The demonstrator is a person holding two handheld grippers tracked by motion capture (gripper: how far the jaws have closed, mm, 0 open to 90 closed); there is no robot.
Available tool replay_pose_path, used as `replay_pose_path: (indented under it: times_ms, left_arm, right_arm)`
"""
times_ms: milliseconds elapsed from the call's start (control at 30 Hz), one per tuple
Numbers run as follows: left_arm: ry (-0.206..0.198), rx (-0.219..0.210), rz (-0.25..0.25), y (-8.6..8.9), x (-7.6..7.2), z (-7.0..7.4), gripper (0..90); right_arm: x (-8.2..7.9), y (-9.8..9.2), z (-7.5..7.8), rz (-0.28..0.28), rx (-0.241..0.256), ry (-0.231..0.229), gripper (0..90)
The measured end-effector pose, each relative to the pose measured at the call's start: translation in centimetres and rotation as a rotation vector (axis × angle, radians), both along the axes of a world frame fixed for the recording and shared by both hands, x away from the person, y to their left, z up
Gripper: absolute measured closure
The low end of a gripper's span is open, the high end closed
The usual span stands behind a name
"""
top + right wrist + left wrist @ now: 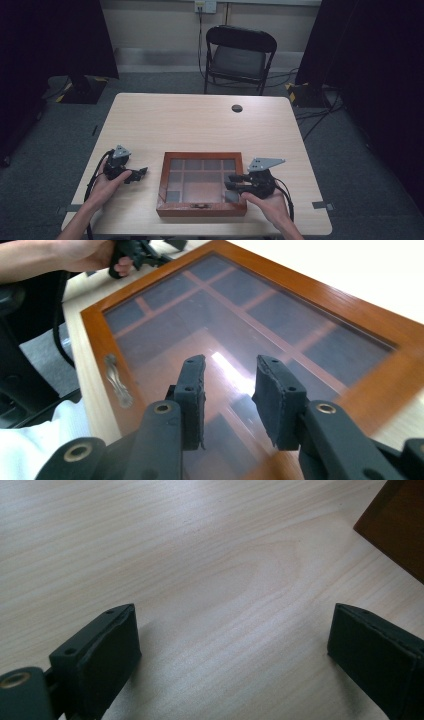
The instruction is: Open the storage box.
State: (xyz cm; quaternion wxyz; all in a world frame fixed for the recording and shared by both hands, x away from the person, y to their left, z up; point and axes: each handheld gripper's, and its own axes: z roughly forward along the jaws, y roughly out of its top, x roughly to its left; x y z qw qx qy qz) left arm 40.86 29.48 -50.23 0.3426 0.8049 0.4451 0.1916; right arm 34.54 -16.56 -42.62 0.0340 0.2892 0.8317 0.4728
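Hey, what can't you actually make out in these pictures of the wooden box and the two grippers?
- Box contents: high view too small and dim; in the right gripper view glare on the glass lid hides the compartments.
- Box in the left gripper view: cut off by the right edge, one corner showing.
- Latch: blurred, fastened or not unclear.
- Right gripper: whether it touches the lid, cannot tell.
- Left gripper: open above the table.

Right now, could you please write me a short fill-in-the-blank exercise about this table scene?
1. The wooden box has a lid of ____.
2. The left gripper has its jaws wide ____ above the bare table.
3. The right gripper is over the box's ____.
4. Beyond the table stands a black folding ____.

Missing words: glass; open; lid; chair
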Motion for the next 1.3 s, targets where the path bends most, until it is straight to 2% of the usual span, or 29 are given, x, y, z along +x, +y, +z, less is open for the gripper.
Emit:
replay_pose_path:
  times_ms: [100, 200, 267, 300, 467, 600, 633, 733, 933, 1033, 1167, 1300]
  left_arm:
    - [0.0, 0.001, 0.001, 0.0, 0.0, 0.0, 5.6]
    - [-0.001, 0.007, 0.006, 0.0, 0.0, 0.0, 5.3]
    - [-0.001, 0.005, 0.011, -0.1, 0.0, 0.0, 5.1]
    - [-0.001, 0.007, 0.011, -0.1, 0.0, 0.0, 5.1]
    - [-0.001, 0.007, 0.011, -0.1, 0.0, 0.0, 4.9]
    - [0.0, 0.001, 0.029, -0.3, 0.0, 0.0, 4.4]
    - [-0.001, 0.004, 0.03, -0.3, 0.0, 0.0, 4.3]
    - [-0.001, 0.004, 0.03, -0.3, 0.0, 0.0, 4.3]
    - [0.0, 0.0, 0.031, -0.3, 0.0, 0.0, 4.3]
    - [0.0, -0.011, 0.035, -0.4, -0.1, 0.0, 5.4]
    - [-0.004, -0.005, 0.021, -0.3, -0.2, 0.0, 7.5]
    - [-0.012, 0.0, 0.002, -0.4, -0.4, 0.2, 15.6]
  right_arm:
    - [0.6, 1.7, 0.3, 0.058, -0.01, 0.004, 66.0]
    - [0.6, 2.7, 0.3, 0.084, -0.01, 0.007, 66.2]
    - [0.5, 3.6, -0.1, 0.111, 0.004, 0.011, 66.3]
    - [0.3, 4.4, -0.6, 0.139, -0.012, 0.016, 66.6]
    - [-0.2, 5.1, -0.8, 0.18, -0.006, 0.021, 68.1]
    - [-1.0, 5.8, -1.4, 0.244, -0.005, 0.041, 70.8]
    - [-1.3, 5.9, -1.5, 0.258, -0.016, 0.042, 71.8]
    - [-1.8, 6.2, -1.5, 0.285, -0.006, 0.036, 75.2]
    - [-2.0, 6.6, -1.8, 0.308, -0.029, 0.042, 77.0]
    - [-2.1, 7.0, -1.9, 0.324, -0.041, 0.023, 79.0]
    - [-2.1, 7.2, -1.9, 0.335, -0.047, 0.021, 81.5]
    - [-2.1, 7.3, -1.7, 0.342, -0.06, 0.016, 82.1]
